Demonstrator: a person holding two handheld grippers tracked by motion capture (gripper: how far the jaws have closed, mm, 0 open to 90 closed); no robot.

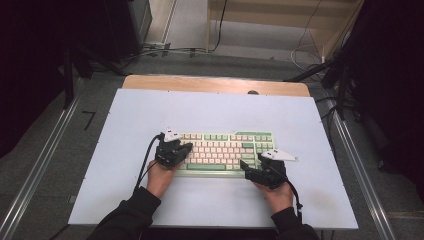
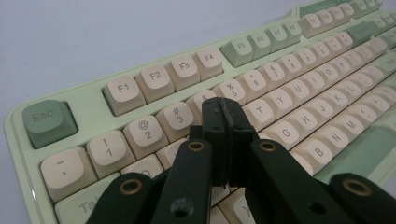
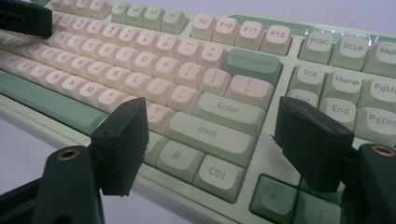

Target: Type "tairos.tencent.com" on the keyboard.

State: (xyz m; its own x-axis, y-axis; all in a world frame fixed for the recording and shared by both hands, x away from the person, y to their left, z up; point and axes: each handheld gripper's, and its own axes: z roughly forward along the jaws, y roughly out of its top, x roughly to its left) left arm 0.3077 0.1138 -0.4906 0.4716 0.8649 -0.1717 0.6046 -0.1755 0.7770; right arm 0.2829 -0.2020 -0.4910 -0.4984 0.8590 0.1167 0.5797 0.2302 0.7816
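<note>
A pale green keyboard (image 1: 220, 146) with cream keys lies across the middle of the white table. My left gripper (image 1: 188, 147) rests over its left end, held in a hand. In the left gripper view that gripper (image 2: 223, 111) is shut with nothing between its jaws, its tip just above the keys near the 4 and 5. My right gripper (image 1: 251, 161) sits at the keyboard's front right. Its two jaws stand wide open (image 3: 215, 119) over the Shift and Ctrl keys of the keyboard (image 3: 252, 63), holding nothing. The left gripper's black tip (image 3: 21, 17) shows far off.
A white sheet (image 1: 150, 110) covers the table, with a wooden strip (image 1: 210, 83) along the far edge. Metal rails (image 1: 40, 165) run down both sides. Cables (image 1: 165, 49) and dark stands lie on the floor behind.
</note>
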